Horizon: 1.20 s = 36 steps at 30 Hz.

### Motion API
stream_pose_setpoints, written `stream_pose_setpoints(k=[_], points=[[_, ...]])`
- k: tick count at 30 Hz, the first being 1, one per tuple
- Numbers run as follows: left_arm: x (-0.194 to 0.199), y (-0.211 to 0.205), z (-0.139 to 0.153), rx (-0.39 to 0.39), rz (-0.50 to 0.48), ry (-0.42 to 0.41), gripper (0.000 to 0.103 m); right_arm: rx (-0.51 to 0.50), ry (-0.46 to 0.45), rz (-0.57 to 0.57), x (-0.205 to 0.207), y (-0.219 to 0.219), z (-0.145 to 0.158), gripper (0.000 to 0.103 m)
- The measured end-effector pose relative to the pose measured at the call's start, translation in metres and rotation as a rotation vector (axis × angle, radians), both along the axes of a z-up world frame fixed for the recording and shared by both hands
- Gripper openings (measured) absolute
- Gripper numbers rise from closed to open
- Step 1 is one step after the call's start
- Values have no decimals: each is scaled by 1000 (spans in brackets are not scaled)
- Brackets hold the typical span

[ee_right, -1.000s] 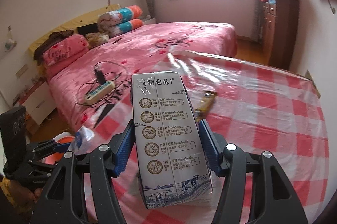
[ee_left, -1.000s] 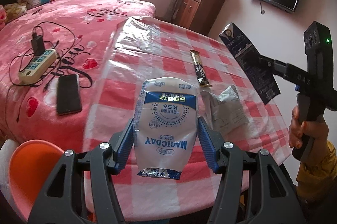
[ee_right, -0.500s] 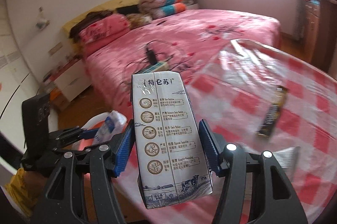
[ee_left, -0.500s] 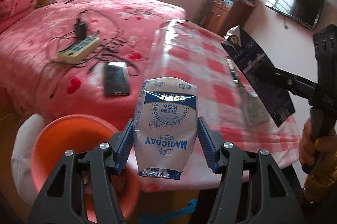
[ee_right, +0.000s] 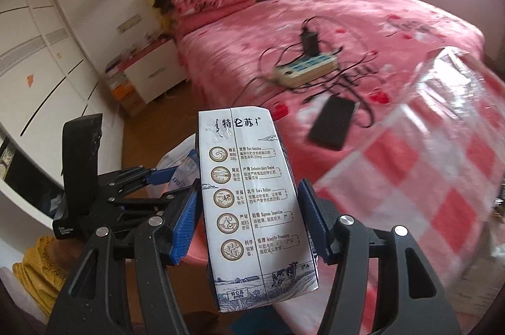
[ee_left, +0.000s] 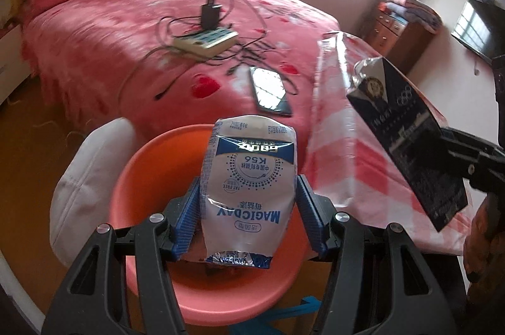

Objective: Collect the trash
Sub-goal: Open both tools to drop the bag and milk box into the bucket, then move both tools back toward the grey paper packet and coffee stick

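my left gripper [ee_left: 249,212] pinches a white and blue milk pouch [ee_left: 249,186] directly above the orange bin [ee_left: 151,177], which sits on the floor between the bed and the checked table [ee_left: 356,164]. my right gripper [ee_right: 249,221] is clamped on a milk carton [ee_right: 252,208], which the left view shows [ee_left: 407,139] over the table edge, to the right of the bin and not yet above it. to drop cleanly, i judge i should lower the pouch inside the bin's rim before letting the fingers part, then swing the carton over the bin's middle and do the same, keeping both clear of the phone [ee_left: 268,92] on the bed beyond the bin. the pouch, seen upside down, reads "magicday", "k56" and "fat-free"; the carton carries chinese characters, 特仑苏, with small english lines that include "pure nutrition" and "rigorous inspection".
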<state>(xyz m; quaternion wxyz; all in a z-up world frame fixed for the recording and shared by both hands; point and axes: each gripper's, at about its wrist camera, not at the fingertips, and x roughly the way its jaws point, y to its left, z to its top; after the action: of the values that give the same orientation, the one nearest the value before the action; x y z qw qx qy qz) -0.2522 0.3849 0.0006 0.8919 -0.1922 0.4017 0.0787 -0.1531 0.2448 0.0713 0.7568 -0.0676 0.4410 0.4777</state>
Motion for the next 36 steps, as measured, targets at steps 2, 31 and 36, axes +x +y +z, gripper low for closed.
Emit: stream_pose_setpoints(k=[2,31,36], points=[[-4,7,-5,-5,21,8,60,1,23,15,-2,10,-5,61],[1,28,-13,62,161,56,80,48,-45,-89,-1,-10,3,91],[8,14,-4,71,124,38,80,67,-61,-125,-1,-31,6,91]])
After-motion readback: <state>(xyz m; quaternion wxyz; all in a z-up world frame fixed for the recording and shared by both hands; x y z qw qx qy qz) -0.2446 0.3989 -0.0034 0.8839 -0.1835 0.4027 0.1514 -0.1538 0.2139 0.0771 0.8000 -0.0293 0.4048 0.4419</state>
